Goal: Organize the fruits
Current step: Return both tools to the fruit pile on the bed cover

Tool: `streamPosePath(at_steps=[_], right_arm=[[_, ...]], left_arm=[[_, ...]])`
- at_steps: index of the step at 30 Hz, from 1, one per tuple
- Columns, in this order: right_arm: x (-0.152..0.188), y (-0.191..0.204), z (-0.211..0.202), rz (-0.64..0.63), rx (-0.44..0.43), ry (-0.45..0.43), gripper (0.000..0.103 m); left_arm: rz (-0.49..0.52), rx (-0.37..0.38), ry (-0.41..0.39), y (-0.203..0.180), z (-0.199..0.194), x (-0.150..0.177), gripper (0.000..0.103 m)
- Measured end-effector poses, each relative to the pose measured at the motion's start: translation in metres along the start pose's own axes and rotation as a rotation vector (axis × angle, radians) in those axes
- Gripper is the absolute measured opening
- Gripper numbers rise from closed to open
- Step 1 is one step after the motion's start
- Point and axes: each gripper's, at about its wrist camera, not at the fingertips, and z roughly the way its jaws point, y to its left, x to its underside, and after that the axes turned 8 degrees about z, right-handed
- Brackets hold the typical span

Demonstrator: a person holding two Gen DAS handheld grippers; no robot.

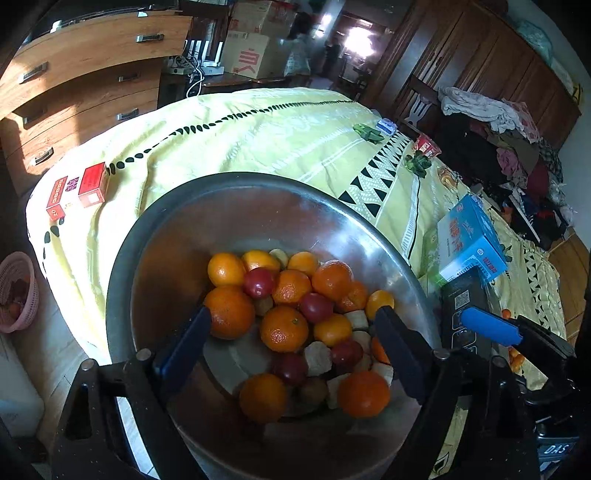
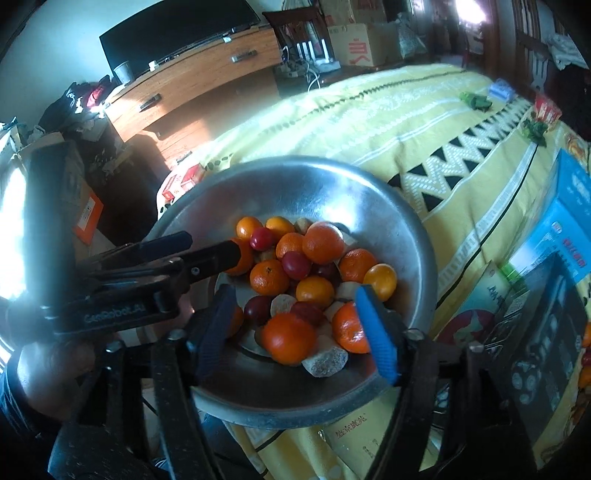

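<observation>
My left hand-held gripper (image 1: 291, 332) hangs over the metal bowl (image 1: 229, 206) with its jaws spread wide and nothing between them; my right hand-held gripper (image 2: 295, 325) does the same from the other side, equally wide and equally empty. The fruit sits piled in the bottom of the bowl, which rests on the yellow bedspread (image 1: 258, 136) near the bed's edge.

Handling, as I judge it: the oranges (image 1: 283, 328) look firm, round and smooth-skinned, so they will likely roll or squirt out of a pinch placed off-centre; I would close across the widest part, from above, on one lying at the top of the heap. The small red fruits (image 1: 259, 282) look glossy and thinner-skinned, probably easier to bruise, and call for a lighter squeeze. The pale cut chunks (image 2: 325, 360) have a rough, dull face and should slip less, but they may crumble. The bowl's wall is slick metal, so anything nudged will slide back to the middle.

Left wrist view only: a pink basket (image 1: 18, 291) on the floor beside the bed, some red boxes (image 1: 92, 184) at the bedspread's corner, and my right hand-held gripper's blue finger pad entering at the side. Right wrist view only: my left hand-held gripper seen side-on reaching in over the rim, a printed paper packet (image 2: 354, 446) under the bowl's near edge, and the dark screen (image 2: 177, 33) on the dresser.
</observation>
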Motion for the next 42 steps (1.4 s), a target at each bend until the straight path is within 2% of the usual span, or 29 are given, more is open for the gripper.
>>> streamPosePath(at_steps=[4, 8, 9, 12, 13, 16, 18, 20, 22, 24, 27, 28, 29, 31, 32, 33, 34, 36, 40, 42], right_arm=[[0.007, 0.011, -0.041, -0.06, 0.034, -0.11, 0.07], [0.031, 0.016, -0.103, -0.111, 0.079, -0.276, 0.071], [0.04, 0.016, -0.119, -0.122, 0.095, -0.324, 0.073], [0.071, 0.008, -0.156, -0.122, 0.131, -0.429, 0.091], [0.083, 0.004, -0.166, -0.116, 0.138, -0.448, 0.094], [0.116, -0.014, -0.177, -0.1, 0.229, -0.444, 0.095], [0.138, -0.035, -0.179, -0.053, 0.266, -0.395, 0.095], [0.161, -0.057, -0.182, 0.011, 0.327, -0.359, 0.094], [0.182, -0.079, -0.187, 0.069, 0.383, -0.331, 0.094], [0.202, -0.104, -0.195, 0.148, 0.42, -0.312, 0.094], [0.229, -0.136, -0.207, 0.261, 0.47, -0.291, 0.093], [0.235, -0.147, -0.21, 0.301, 0.479, -0.284, 0.09], [0.241, -0.158, -0.214, 0.341, 0.486, -0.279, 0.088], [0.252, -0.177, -0.223, 0.404, 0.5, -0.278, 0.087], [0.257, -0.183, -0.228, 0.421, 0.507, -0.279, 0.087], [0.262, -0.189, -0.232, 0.436, 0.513, -0.282, 0.086], [0.267, -0.194, -0.236, 0.452, 0.518, -0.283, 0.086], [0.275, -0.206, -0.239, 0.485, 0.525, -0.277, 0.086], [0.292, -0.234, -0.237, 0.553, 0.518, -0.242, 0.086], [0.3, -0.241, -0.239, 0.575, 0.509, -0.238, 0.086]], left_arm=[[-0.004, 0.023, -0.04, -0.006, -0.013, -0.004, 0.103], [0.016, 0.083, -0.131, -0.025, -0.037, -0.01, 0.103], [0.028, 0.098, -0.154, -0.032, -0.042, -0.012, 0.103], [0.086, 0.146, -0.204, -0.06, -0.057, -0.017, 0.103], [0.111, 0.162, -0.226, -0.073, -0.063, -0.019, 0.103], [0.213, 0.215, -0.286, -0.12, -0.078, -0.02, 0.103], [0.308, 0.254, -0.324, -0.159, -0.086, -0.018, 0.103], [0.399, 0.324, -0.334, -0.204, -0.089, -0.011, 0.103], [0.486, 0.4, -0.299, -0.25, -0.085, -0.001, 0.103], [0.562, 0.48, -0.219, -0.295, -0.071, 0.013, 0.103], [0.647, 0.593, -0.099, -0.36, -0.035, 0.041, 0.103], [0.67, 0.602, -0.05, -0.383, -0.016, 0.055, 0.103], [0.676, 0.608, -0.014, -0.394, -0.002, 0.062, 0.101], [0.667, 0.647, 0.107, -0.422, 0.047, 0.079, 0.088], [0.662, 0.645, 0.157, -0.432, 0.069, 0.086, 0.074], [0.659, 0.639, 0.208, -0.443, 0.095, 0.092, 0.053], [0.653, 0.63, 0.258, -0.452, 0.118, 0.101, 0.045], [0.64, 0.609, 0.321, -0.467, 0.154, 0.112, 0.041], [0.657, 0.594, 0.356, -0.5, 0.188, 0.129, 0.041], [0.677, 0.544, 0.356, -0.513, 0.199, 0.136, 0.041]])
